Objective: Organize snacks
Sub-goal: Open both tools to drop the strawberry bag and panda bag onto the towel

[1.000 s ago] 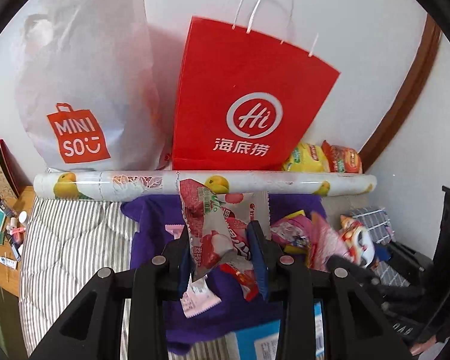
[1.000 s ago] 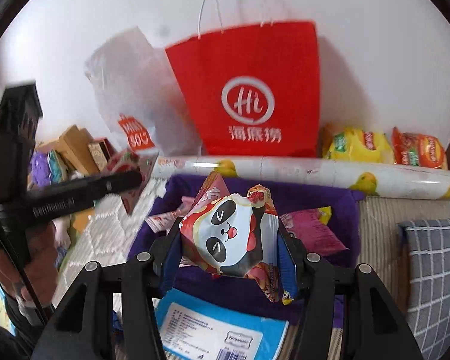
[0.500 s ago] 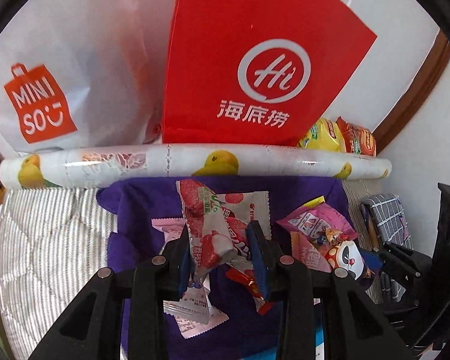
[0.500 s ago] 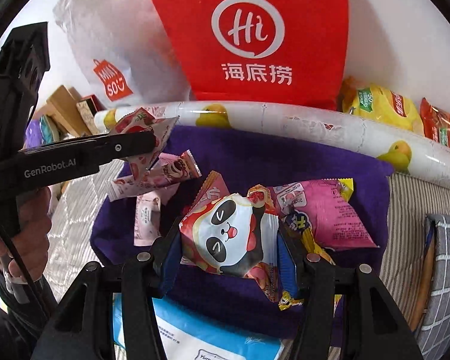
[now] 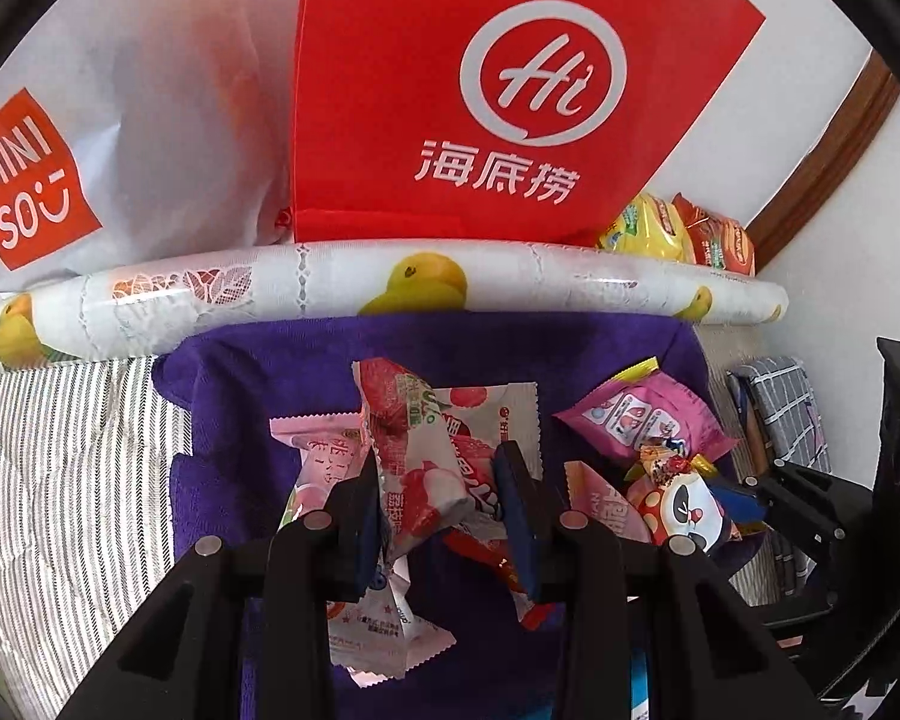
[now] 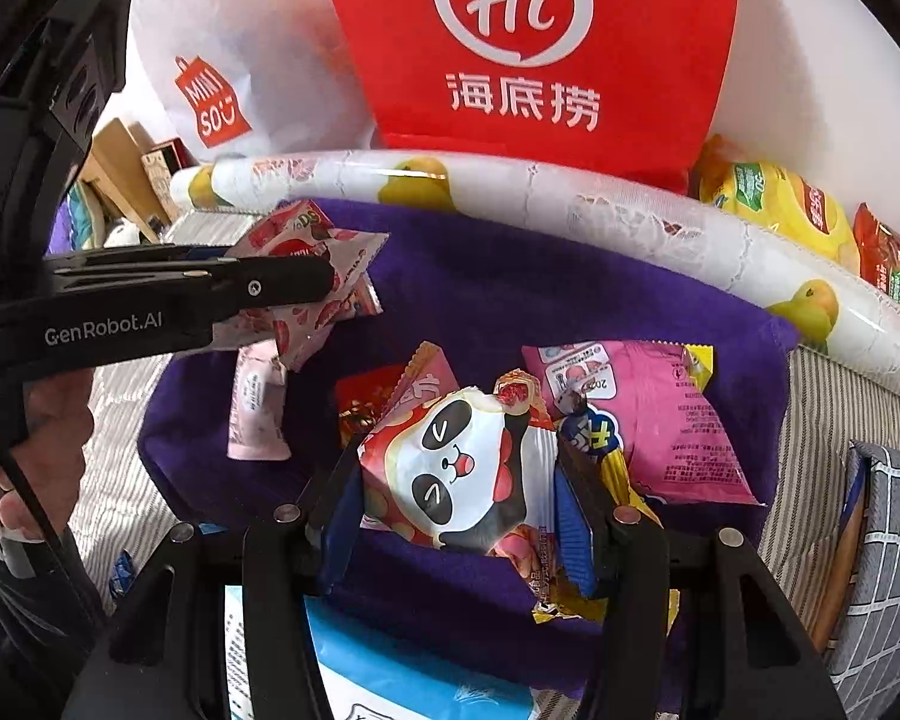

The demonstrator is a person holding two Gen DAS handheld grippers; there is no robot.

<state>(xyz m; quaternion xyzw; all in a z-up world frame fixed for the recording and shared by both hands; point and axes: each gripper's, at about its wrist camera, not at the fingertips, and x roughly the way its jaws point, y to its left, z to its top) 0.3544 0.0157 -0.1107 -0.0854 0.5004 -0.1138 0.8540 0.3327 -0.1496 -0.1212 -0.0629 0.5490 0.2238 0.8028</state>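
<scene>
My left gripper is shut on a red-and-white strawberry snack packet, held above the purple cloth. The same left gripper shows from the side in the right wrist view, with the strawberry packet sticking out of it. In my right gripper sits a panda-print snack bag, pinched between both pads. Loose on the cloth lie a pink packet, a pale pink sachet and a red wrapper. The right gripper with the panda bag appears at the right of the left wrist view.
A red paper bag and a white Miniso bag stand against the wall behind a rolled duck-print sheet. Yellow and red chip bags lie at the back right. A blue-and-white package lies at the near edge. A person's hand holds the left gripper.
Both grippers have come down and tilted toward the purple cloth with their packets still held. The bags at the wall now fill more of both views.
</scene>
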